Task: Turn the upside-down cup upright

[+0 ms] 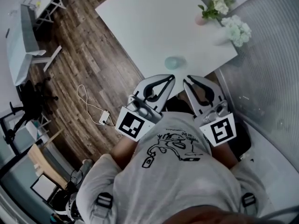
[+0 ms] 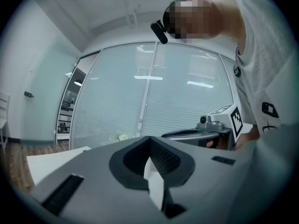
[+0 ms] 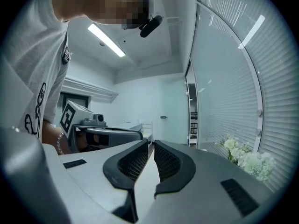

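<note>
In the head view a pale blue-green translucent cup (image 1: 175,62) stands near the near edge of the white table (image 1: 149,27). I cannot tell from above which way up it is. My left gripper (image 1: 171,79) and right gripper (image 1: 186,80) hang side by side just short of the table edge, tips pointing toward the cup and apart from it. Both are shut with nothing between the jaws. The left gripper view shows its jaws (image 2: 149,141) closed and the right gripper (image 2: 205,133) beside it. The right gripper view shows its jaws (image 3: 151,144) closed. Neither gripper view shows the cup.
White flowers (image 1: 229,15) in a pink vase stand at the table's far right, near a frosted glass wall (image 1: 266,64). On the wooden floor to the left lie a cable with an adapter (image 1: 103,118), a black chair (image 1: 28,101) and a white desk (image 1: 23,36).
</note>
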### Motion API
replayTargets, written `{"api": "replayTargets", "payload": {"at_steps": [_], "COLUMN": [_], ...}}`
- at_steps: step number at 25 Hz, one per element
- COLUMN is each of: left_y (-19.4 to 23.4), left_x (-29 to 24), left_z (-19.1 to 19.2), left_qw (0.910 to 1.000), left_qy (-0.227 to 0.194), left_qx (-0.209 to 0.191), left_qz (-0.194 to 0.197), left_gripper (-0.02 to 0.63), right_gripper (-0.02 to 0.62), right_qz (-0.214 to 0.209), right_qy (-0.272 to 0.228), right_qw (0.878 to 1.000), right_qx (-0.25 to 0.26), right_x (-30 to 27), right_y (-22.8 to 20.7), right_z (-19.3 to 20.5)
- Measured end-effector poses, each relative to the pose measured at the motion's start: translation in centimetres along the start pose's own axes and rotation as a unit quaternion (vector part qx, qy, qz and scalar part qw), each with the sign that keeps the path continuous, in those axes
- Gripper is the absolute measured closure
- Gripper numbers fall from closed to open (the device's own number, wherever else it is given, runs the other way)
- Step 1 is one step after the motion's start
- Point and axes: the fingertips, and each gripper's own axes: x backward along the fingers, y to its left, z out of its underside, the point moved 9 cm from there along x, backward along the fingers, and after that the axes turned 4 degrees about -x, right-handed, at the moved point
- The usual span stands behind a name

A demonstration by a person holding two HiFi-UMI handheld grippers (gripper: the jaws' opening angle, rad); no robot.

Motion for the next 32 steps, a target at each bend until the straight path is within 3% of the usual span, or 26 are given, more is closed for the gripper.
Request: {"api": "replayTargets", "payload": {"at_steps": [6,10,22,28,32], "left_y": [1.3,2.1,2.5,6.0,6.2], "left_x": [-0.6,-1.2,-1.8,-2.3,-2.1], "left_z": [2.1,3.5,7.1,13.0,12.3], "left_qw": [0.9999,0.9999,0.9994,0.9990,0.9988], "left_qy": [-0.005,0.004,0.010,0.023,0.021], "left_qx": [0.006,0.001,-0.014,-0.024,-0.026], "left_qz": [0.007,0.014,0.029,0.030,0.037], "left_gripper": [0.603,0.603,0.604,0.603,0.604], "right_gripper": [0.545,0.470,0.427,0.387,0.356], "right_qz": [0.014,0.016,0.010,-0.001,0.007], "right_qy": [0.032,0.043,0.049,0.044,0.040], "right_qw": [0.999,0.999,0.999,0.999,0.999], "right_qx": [0.002,0.001,0.004,-0.013,-0.016], "right_x": [-1.0,-1.6,-2.6,-6.6,-6.3], "right_y": [-0.6,-1.3,-2.0,-3.0,-2.8], "right_z": [2.3,3.7,7.7,14.1,13.7]}}
